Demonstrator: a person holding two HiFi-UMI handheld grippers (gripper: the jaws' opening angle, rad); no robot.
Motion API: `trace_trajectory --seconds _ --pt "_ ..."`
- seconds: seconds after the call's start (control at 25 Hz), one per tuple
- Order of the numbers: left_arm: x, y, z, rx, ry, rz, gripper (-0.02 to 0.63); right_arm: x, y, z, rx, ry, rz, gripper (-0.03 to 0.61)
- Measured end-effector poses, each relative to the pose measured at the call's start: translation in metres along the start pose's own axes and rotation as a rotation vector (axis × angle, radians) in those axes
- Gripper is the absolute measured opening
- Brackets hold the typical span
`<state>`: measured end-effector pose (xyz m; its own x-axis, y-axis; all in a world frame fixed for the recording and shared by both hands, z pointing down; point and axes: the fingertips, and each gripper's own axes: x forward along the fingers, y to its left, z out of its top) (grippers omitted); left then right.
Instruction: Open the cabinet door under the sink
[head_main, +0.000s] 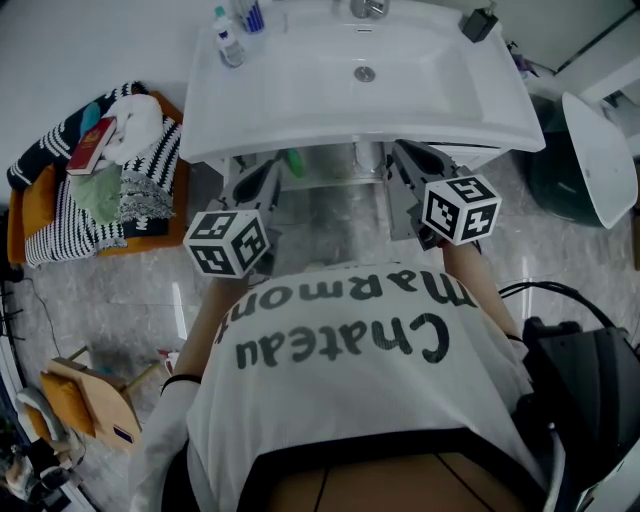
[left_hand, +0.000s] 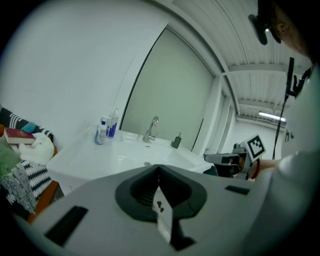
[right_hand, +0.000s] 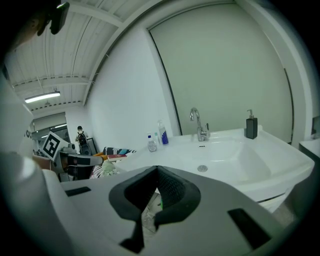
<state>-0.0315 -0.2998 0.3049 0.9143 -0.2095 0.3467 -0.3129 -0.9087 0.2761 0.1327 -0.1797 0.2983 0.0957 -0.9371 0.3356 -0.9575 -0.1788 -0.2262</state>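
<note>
Head view was taken from above the person, aimed steeply down: sink (head_main: 365, 75) at frame top, shirt (head_main: 380, 400) filling the bottom. Left gripper view was taken low and close at the sink's left front, faced rightward across the basin. The right gripper (left_hand: 210, 158) was caught near its right edge. Right gripper view was mirrored: taken from the right front and faced leftward, with the left gripper (right_hand: 95, 160) caught at its left. Sink, faucet (right_hand: 200, 127), bottles (left_hand: 107, 129) and clothes pile (head_main: 120, 170) were shared by all three views.

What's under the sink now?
A pipe and something green show under the sink; its basin, the left gripper and the right gripper hide the rest, any door included.
</note>
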Motion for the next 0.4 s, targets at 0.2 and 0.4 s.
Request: trace_trajectory --seconds 0.2,0.4 --pt "0.003 -0.0031 -0.0004 0.008 -0.001 -0.008 0.008 0.0004 -0.0009 -0.0006 -0.002 -0.002 0.002 0.011" --pt "0.0056 -0.0039 0.0008 0.015 -0.001 -0.008 0.007 0.0022 -0.0029 0.0001 -0.004 -0.002 0.005 0.011"
